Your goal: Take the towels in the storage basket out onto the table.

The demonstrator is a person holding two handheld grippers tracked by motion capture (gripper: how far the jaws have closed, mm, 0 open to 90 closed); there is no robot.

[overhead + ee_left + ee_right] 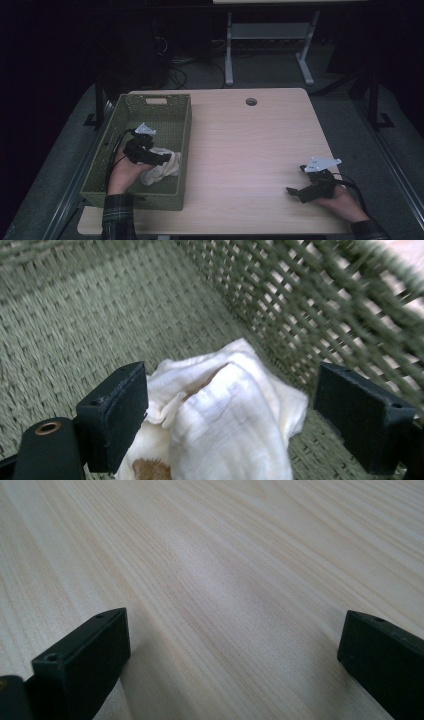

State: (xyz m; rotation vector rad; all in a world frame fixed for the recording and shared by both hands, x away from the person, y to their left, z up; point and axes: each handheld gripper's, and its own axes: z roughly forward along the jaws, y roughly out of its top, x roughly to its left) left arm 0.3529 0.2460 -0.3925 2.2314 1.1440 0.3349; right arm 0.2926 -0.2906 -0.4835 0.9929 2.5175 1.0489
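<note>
While both grippers gape, the left gripper point(161, 159) straddles a cloth point(230, 415), partly hiding it.

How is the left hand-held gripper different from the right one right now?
The left hand-held gripper sits inside the green basket, its jaws straddling the white cloth; the right hand-held gripper lies low over the bare table with nothing between its jaws. Both are open, and a hand holds each.

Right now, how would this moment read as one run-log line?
left gripper: open, jaws either side of white cloth in green basket | right gripper: open, empty, low over table
</note>
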